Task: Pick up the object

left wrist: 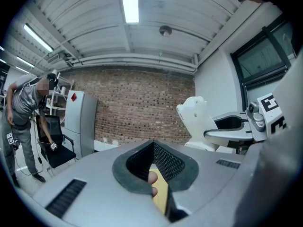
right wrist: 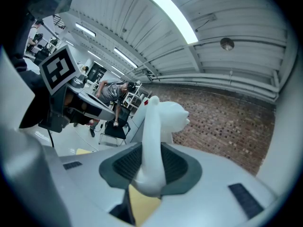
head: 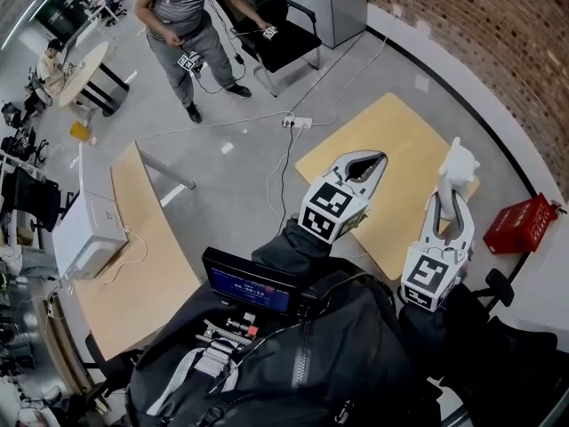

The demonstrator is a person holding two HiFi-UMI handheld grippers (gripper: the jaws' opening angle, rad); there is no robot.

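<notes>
The left gripper (head: 375,160) hangs over the light wooden table (head: 391,132). Its two dark padded jaws are pressed together at the tips and nothing is between them. The right gripper (head: 452,196) is just beside it, over the right edge of the same table in the head view. Its jaws are clamped on the lower part of the white plastic animal-shaped figure (head: 460,160), which stands up out of the jaws and is held in the air above the table. To the right of the table a red box (head: 524,223) lies on the grey floor. Beyond the table there is a white power strip (head: 298,122) on the floor, then a black chair (head: 283,36) and a standing person (head: 182,20). A red brick wall (head: 480,43) runs behind the table.
</notes>
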